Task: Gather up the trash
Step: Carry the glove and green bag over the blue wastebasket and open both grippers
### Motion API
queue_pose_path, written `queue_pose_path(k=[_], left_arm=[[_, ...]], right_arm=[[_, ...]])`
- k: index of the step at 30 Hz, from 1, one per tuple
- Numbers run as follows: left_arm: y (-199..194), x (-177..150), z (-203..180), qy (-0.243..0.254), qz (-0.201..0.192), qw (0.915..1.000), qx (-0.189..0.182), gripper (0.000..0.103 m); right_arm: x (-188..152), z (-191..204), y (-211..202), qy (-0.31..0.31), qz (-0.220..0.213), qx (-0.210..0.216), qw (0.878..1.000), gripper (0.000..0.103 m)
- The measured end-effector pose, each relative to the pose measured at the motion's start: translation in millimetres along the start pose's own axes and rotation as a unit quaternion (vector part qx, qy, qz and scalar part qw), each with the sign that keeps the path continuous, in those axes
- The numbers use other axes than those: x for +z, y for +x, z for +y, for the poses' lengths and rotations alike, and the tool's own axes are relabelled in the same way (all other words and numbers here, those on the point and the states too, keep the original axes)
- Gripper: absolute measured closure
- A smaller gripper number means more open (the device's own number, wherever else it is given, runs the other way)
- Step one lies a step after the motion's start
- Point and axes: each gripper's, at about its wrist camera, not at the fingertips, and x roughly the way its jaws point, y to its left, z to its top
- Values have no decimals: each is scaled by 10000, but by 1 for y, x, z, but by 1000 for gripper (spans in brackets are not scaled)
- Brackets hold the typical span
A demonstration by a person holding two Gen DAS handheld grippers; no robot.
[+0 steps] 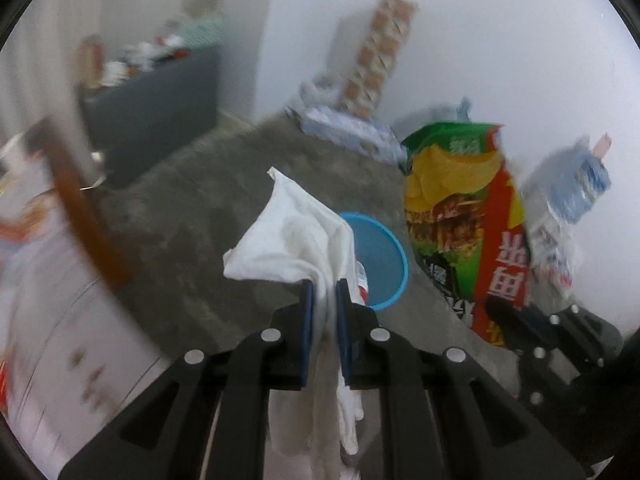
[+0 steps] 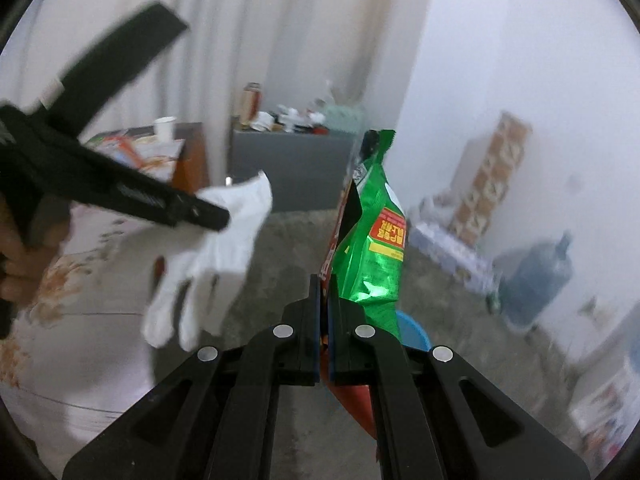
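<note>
Two grippers were in view, each carrying one item. Left gripper [image 1: 325, 286]: jaws nearly together, pinching one white glove [image 1: 296, 236], its cuff fanned up ahead of the pads and its fingers hanging down behind them. From the right wrist view the same glove [image 2: 208, 256] dangled beside the left gripper [image 2: 218, 218], with one hand [image 2: 18, 256] gripping the handle at the left edge.

Right gripper [image 2: 328, 280]: jaws pressed together on the lower edge of one green-and-red chip bag [image 2: 370, 240], which stood upright above the pads. In the left wrist view that bag [image 1: 460, 216] sat to the right, held by the right gripper [image 1: 500, 308].

One blue bin [image 1: 376, 260] stood on the grey floor [image 1: 192, 240] just beyond the glove; its rim showed below the bag in the other view [image 2: 414, 330].

One bench [image 2: 92, 360] with a patterned cloth lay at left, one white cup [image 2: 165, 128] on it. One grey cabinet [image 2: 292, 168] with blurred clutter stood by the wall. One tall carton stack [image 2: 492, 184], one water jug [image 2: 540, 280]. Background heavily blurred; smaller items could not be counted.
</note>
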Motion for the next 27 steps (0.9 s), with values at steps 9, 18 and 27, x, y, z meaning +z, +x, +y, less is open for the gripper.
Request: queue_pose_path(k=[9,18,27], left_arm=[[183,62,-35,286,1200,9923,-130,92],[302,72,-39,179,1790,9837,63,91],[319,77,-50,43,1654,9862,-47,44]], right_arm=[[-24,-89,103,1155,873,406,9886,102],[-58,-126,179,1711,1359,390,9750,101],[-97,-145,217,2592,1710,416,9497,57]])
